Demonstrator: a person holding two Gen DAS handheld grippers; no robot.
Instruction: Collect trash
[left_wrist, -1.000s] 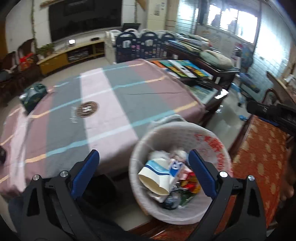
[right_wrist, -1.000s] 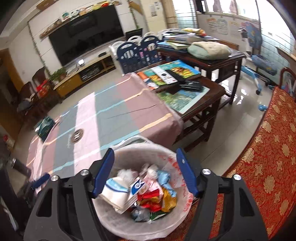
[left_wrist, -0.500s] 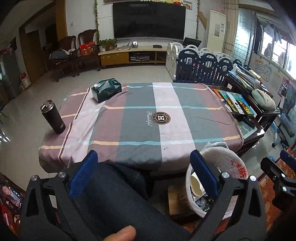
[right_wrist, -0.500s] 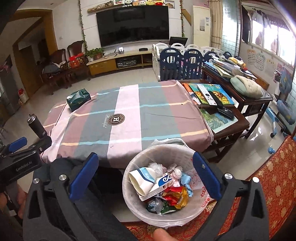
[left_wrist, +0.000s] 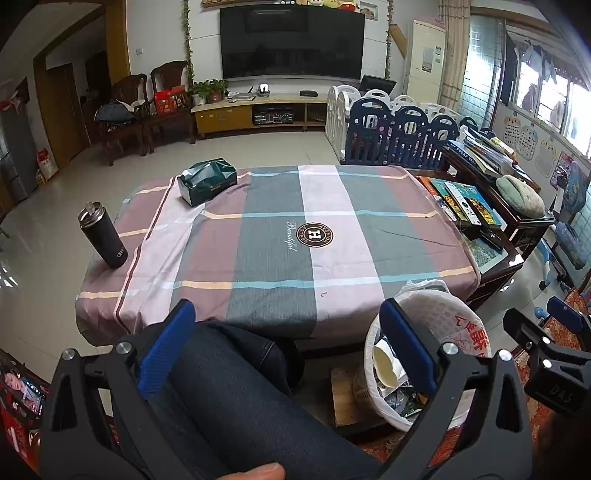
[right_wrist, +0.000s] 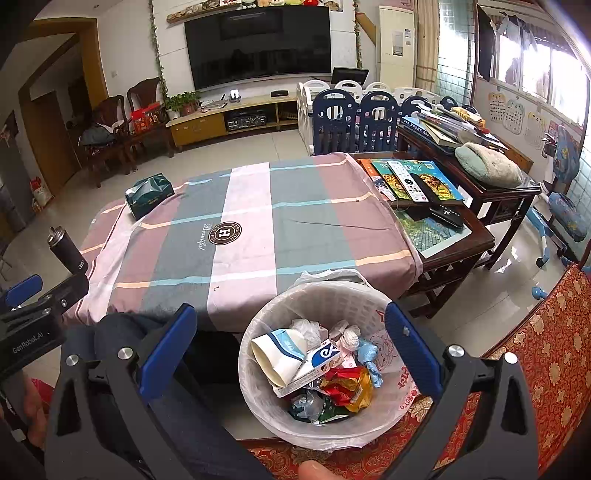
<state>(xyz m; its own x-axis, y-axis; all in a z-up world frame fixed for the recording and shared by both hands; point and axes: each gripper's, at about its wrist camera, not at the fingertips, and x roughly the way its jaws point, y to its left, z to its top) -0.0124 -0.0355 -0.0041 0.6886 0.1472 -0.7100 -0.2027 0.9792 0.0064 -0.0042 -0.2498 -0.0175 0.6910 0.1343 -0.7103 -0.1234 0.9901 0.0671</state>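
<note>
A white basket (right_wrist: 325, 291) lined with a plastic bag stands on the floor by the table's near right corner. It holds a paper cup (right_wrist: 280, 350), a blue and white carton (right_wrist: 317, 362) and red and yellow wrappers (right_wrist: 347, 384). My right gripper (right_wrist: 290, 317) hangs above and in front of it, open, with nothing between its blue pads. My left gripper (left_wrist: 286, 317) is open too, over a person's leg in dark jeans, and the basket (left_wrist: 454, 325) sits behind its right finger. Each gripper shows at the edge of the other's view.
The table (left_wrist: 314, 206) wears a striped cloth and bears a green tissue box (left_wrist: 207, 181) and a black flask (left_wrist: 103, 236). A dark side table (right_wrist: 461, 236) with books and remote controls stands right of it. A red patterned seat (right_wrist: 546, 343) lies at the right.
Both grippers have pulled back and up from the basket. The left view swung left to face the table. The right jaws spread wider.
</note>
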